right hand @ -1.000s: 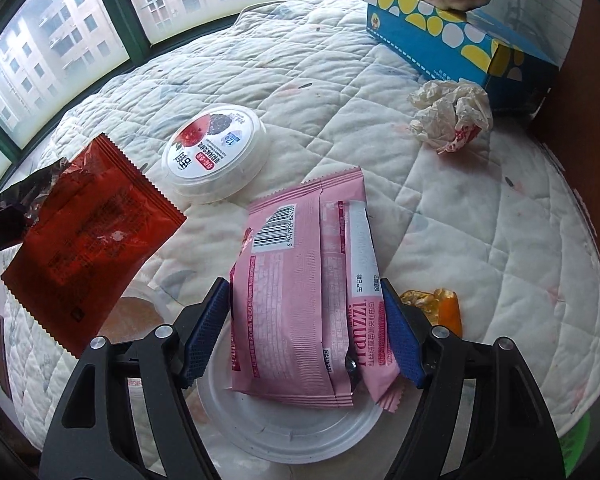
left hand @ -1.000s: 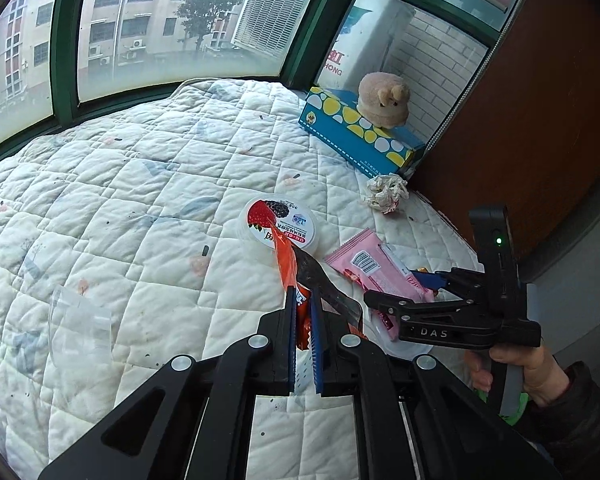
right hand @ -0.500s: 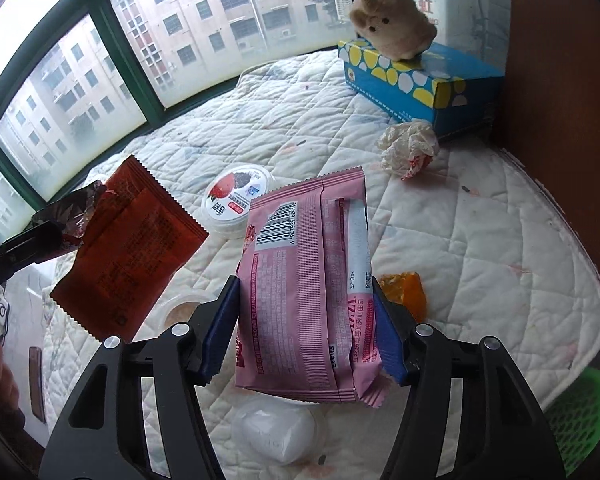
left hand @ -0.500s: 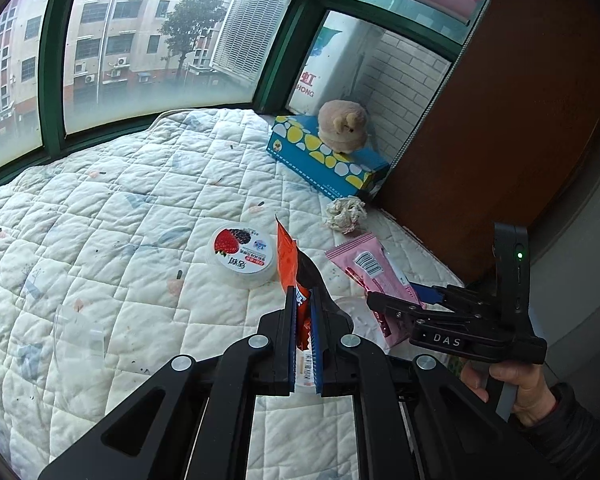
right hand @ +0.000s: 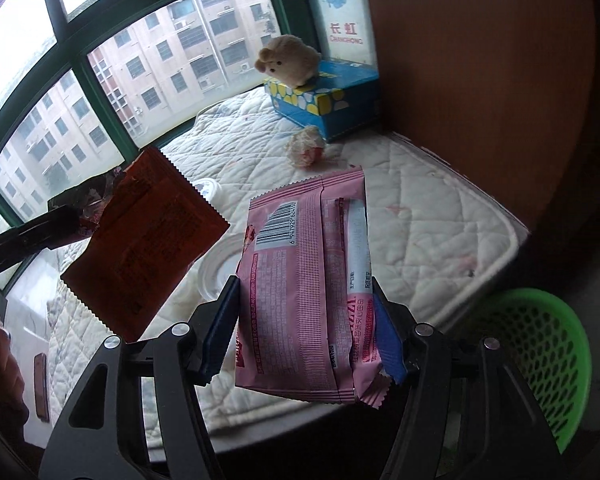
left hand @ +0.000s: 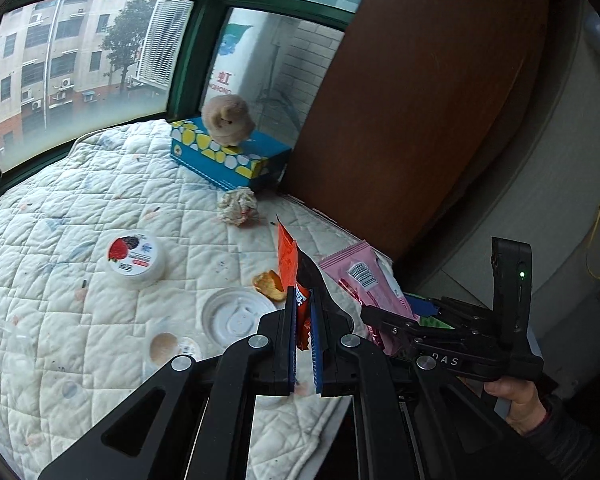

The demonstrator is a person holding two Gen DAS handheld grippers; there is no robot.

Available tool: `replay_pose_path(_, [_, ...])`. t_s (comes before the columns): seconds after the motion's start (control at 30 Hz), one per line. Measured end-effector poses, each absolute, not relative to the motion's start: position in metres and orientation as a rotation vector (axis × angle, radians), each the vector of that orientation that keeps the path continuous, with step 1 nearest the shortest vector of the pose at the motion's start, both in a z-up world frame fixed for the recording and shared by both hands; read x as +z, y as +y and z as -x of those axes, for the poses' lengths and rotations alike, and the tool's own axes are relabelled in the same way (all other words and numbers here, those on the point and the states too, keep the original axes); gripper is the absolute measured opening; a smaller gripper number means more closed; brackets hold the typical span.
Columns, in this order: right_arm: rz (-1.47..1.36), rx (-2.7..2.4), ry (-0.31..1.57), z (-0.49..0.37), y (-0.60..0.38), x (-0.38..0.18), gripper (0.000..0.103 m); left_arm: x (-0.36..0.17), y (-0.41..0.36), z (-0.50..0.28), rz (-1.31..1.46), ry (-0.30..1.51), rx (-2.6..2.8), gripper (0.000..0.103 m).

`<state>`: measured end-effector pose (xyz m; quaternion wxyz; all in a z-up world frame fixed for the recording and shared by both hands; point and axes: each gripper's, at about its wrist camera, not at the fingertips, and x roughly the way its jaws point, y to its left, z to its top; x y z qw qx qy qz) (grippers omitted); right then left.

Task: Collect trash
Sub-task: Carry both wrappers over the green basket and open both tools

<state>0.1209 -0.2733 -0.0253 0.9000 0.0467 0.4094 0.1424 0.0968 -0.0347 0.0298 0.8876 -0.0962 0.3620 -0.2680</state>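
Observation:
My left gripper (left hand: 303,312) is shut on a red-orange snack wrapper (left hand: 289,264), seen edge-on; the wrapper also shows flat at the left of the right wrist view (right hand: 148,240). My right gripper (right hand: 304,320) is shut on a pink snack wrapper (right hand: 304,280), held up above the mattress edge; the wrapper shows in the left wrist view (left hand: 360,280) too. A green mesh basket (right hand: 540,364) stands on the floor at lower right, below the mattress corner. On the quilt lie a crumpled paper ball (left hand: 238,205), an orange scrap (left hand: 268,284), a white plastic lid (left hand: 236,316) and a round yogurt tub (left hand: 134,258).
A blue and yellow tissue box (left hand: 228,156) with a plush toy (left hand: 228,118) on it stands at the far corner by the window. A brown wooden panel (left hand: 400,120) rises to the right of the mattress. A small clear cup (left hand: 172,350) lies near the lid.
Both grippers have lifted and pulled back from the quilt, each with its wrapper. The lid and orange scrap under the pink wrapper are uncovered, and the green basket has come into view.

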Motion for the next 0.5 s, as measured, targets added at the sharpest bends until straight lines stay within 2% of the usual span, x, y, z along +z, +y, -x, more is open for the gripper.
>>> replay_pose_path(0.5, [-0.222, 0.037, 0.893, -0.047, -0.402, -0.061, 0.063, 0.005, -0.173, -0.079, 0.087, 0.845, -0.766, 0.006])
